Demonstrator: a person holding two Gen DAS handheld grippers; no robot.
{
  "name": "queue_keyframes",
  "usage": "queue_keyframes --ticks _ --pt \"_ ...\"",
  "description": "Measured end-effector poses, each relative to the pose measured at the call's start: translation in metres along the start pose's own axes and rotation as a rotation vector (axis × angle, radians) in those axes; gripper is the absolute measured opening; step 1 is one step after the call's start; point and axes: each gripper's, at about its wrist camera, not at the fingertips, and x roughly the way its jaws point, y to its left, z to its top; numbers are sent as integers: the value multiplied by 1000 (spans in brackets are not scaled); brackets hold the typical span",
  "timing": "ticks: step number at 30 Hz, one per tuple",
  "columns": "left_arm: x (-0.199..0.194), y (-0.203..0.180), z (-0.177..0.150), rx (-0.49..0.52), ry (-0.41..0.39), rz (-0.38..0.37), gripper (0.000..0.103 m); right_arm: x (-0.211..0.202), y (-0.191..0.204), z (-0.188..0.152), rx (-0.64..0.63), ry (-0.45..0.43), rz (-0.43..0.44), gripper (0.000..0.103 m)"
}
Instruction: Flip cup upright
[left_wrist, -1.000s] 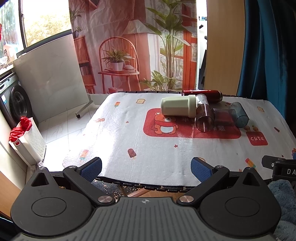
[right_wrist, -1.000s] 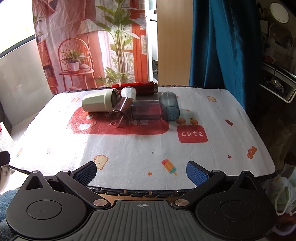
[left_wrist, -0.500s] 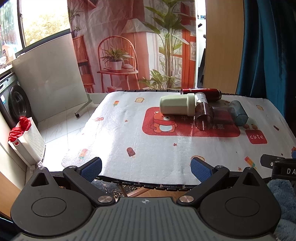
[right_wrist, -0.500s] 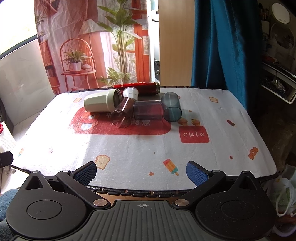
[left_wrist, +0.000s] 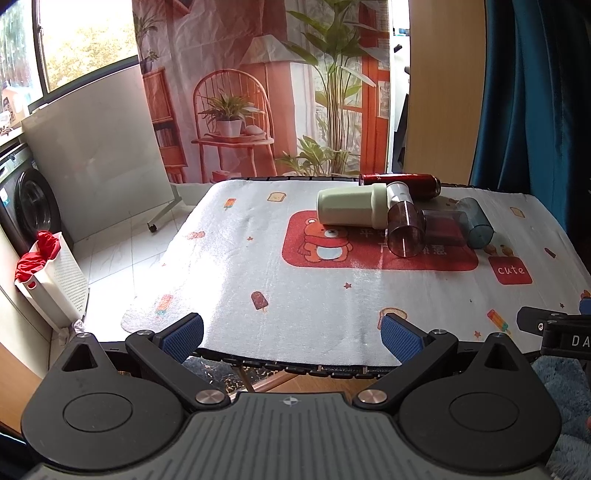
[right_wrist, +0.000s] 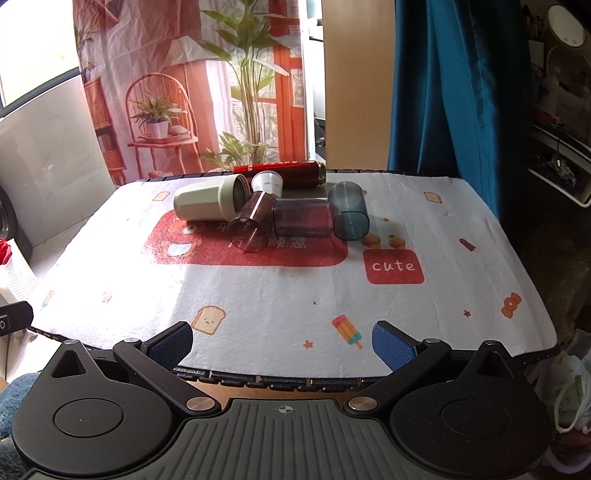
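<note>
Several cups lie on their sides in a cluster at the far side of the table: a cream cup (left_wrist: 351, 210) (right_wrist: 207, 203), a small white cup (right_wrist: 266, 182), a clear brownish cup (left_wrist: 404, 232) (right_wrist: 249, 221), a dark clear cup (right_wrist: 301, 218) and a blue-grey cup (left_wrist: 476, 223) (right_wrist: 349, 210). A red bottle (right_wrist: 284, 171) lies behind them. My left gripper (left_wrist: 291, 334) and right gripper (right_wrist: 282, 341) are both open and empty at the table's near edge, far from the cups.
The table is covered by a white patterned cloth (right_wrist: 295, 302) with a red bear panel. A white laundry bin (left_wrist: 51, 280) stands on the floor at left. A blue curtain (right_wrist: 443, 92) hangs at back right. The right gripper's body (left_wrist: 554, 328) shows in the left view.
Both views have shifted slightly, so the cups sit a little lower and closer in frame. The cups have not moved on the table. Both grippers stay open.
</note>
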Motion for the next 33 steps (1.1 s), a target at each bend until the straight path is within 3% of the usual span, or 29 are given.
queue_keyframes --ticks 22,33 --pt "0 1 1 -5 5 0 103 -1 -1 -2 11 -5 -22 103" --pt "27 -5 11 41 52 -24 103 16 -4 8 -13 -8 -46 103"
